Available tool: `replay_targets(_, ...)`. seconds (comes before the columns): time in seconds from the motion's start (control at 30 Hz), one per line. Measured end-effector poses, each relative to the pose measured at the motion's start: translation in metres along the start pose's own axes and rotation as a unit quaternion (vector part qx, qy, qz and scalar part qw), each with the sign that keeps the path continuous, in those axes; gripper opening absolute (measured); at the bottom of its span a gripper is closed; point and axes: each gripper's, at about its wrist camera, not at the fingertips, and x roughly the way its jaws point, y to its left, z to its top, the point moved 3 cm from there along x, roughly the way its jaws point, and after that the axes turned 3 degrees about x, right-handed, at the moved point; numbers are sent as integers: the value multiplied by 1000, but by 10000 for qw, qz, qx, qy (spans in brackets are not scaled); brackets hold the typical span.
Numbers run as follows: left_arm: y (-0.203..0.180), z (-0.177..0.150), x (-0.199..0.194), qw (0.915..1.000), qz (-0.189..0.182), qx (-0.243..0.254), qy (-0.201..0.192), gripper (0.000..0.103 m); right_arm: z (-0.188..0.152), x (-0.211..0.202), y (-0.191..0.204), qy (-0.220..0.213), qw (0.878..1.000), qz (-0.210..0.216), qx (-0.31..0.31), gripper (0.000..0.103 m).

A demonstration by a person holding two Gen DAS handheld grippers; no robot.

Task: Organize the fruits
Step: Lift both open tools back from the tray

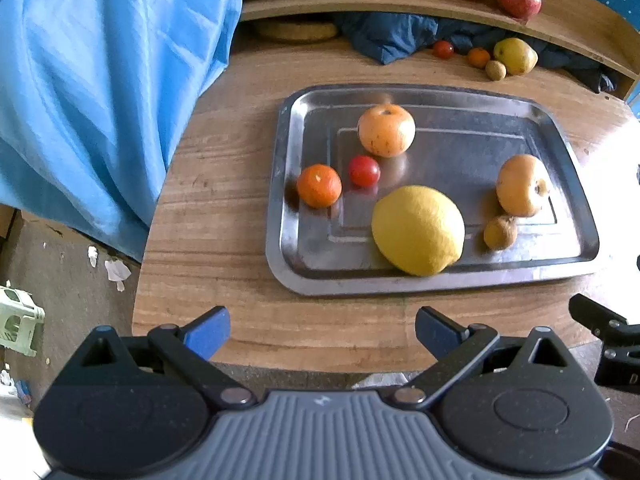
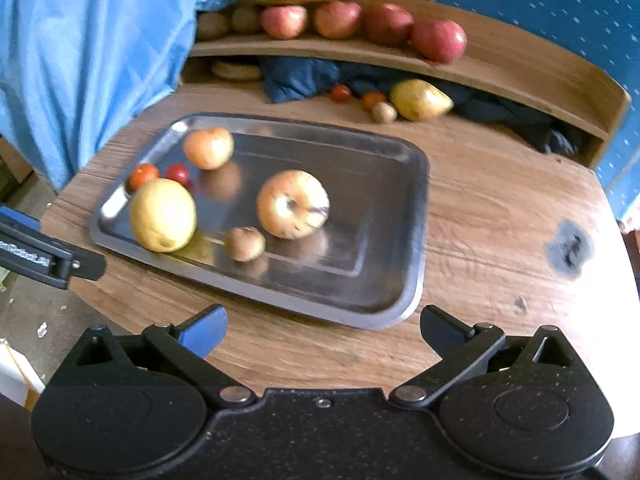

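Clearly, lemon (image 1: 418,230) lies flat, nipple end toward tray's (image 1: 440,282) near rim.

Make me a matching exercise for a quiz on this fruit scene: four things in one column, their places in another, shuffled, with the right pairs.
Things:
1. large yellow lemon
2. small red cherry tomato
3. row of red apples
4. yellow-green pear

Places:
A. on the raised wooden shelf
B. near the front edge of the steel tray
C. on the wooden table behind the tray
D. on the tray beside the small orange fruit

Pairs: 1-B, 2-D, 3-A, 4-C
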Motion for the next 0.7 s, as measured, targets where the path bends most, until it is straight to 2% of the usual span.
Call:
replay_targets(0.23,-4,12,-5,9999,86,55,-110,101,1,0,-25,42,9988,-320,367,102)
replay_targets(0.53,-7,36,-17,9983,251,82,-516,101,14,-7,-39,-217,9984,-299,428,102)
replay_targets(0.7,-10,46,-20,9979,302,50,-576,101,20,-10,-44,-385,9980,-178,460,102)
